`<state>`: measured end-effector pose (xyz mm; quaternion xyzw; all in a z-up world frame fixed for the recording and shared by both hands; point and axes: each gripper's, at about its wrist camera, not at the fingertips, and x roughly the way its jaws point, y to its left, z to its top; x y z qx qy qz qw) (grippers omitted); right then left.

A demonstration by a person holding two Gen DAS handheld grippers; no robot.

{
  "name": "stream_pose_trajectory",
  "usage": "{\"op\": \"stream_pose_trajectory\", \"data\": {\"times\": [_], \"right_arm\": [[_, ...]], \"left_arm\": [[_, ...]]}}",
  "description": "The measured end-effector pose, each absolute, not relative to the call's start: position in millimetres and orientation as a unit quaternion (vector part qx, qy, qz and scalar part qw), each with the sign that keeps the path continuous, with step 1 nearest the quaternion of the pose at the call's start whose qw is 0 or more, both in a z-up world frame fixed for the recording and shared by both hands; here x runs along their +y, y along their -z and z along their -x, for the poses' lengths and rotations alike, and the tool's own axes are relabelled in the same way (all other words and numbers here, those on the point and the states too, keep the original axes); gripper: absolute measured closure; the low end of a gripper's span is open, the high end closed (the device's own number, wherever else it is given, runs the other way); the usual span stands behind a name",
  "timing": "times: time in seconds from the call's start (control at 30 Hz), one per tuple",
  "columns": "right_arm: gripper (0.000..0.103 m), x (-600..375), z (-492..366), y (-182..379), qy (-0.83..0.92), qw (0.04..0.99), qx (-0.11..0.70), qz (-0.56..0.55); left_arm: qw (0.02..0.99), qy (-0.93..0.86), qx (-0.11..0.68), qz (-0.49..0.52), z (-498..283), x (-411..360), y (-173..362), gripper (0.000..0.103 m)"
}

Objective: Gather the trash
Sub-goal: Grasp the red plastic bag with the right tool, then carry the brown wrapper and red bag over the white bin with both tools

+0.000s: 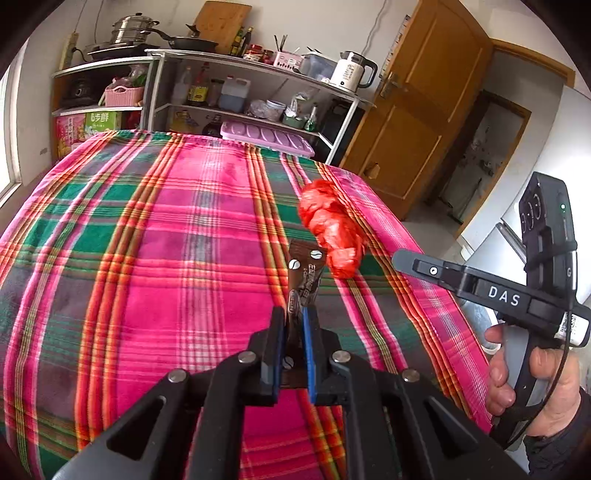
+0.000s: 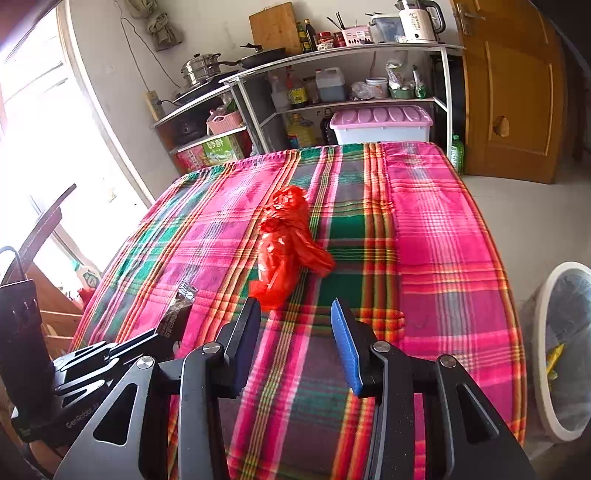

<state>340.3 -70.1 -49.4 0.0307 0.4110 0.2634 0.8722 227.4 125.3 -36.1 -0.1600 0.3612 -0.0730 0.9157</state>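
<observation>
Brown snack wrapper (image 1: pixel 306 273), flat and printed, pinched upright between the left gripper's (image 1: pixel 293 314) pads; crumpled red plastic bag (image 2: pixel 288 243) lies on the cloth just ahead of the right gripper's (image 2: pixel 295 310) tips, untouched.

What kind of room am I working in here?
Most likely a home kitchen: open shelves with oil bottles, a steamer pot on a cooktop, an electric kettle, and a table under a plaid cloth.

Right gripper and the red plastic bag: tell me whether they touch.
Apart. In the right wrist view the right gripper stands open just short of the red plastic bag; a strip of plaid tablecloth shows between fingertips and bag.
</observation>
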Motion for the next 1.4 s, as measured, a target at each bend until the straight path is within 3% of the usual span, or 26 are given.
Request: {"op": "stream_pose_trajectory", "data": {"times": [0.4,0.47,0.67,0.97,1.4], "right_arm": [[0.062,-22.0,-381.7,75.9,-0.233,0.869,0.436,-0.007],[0.077,-20.5,-381.3,74.9,-0.227,0.874,0.43,-0.003],[0.082,-34.2,-370.6,69.3,-0.225,0.878,0.422,-0.014],[0.083,-83.9,-328.2,44.5,-0.221,0.888,0.402,-0.045],[0.083,-203.1,-281.8,28.2,-0.153,0.903,0.388,-0.103]], "left_arm": [[0.912,0.057,0.359,0.191,-230.9,157.4,46.1,0.093],[0.911,0.058,0.361,0.191,-231.2,157.0,46.9,0.093],[0.911,0.058,0.362,0.186,-229.7,152.0,46.0,0.093],[0.912,0.065,0.364,0.18,-228.2,128.4,32.4,0.093],[0.908,0.123,0.37,0.154,-233.3,37.3,10.0,0.093]]}}
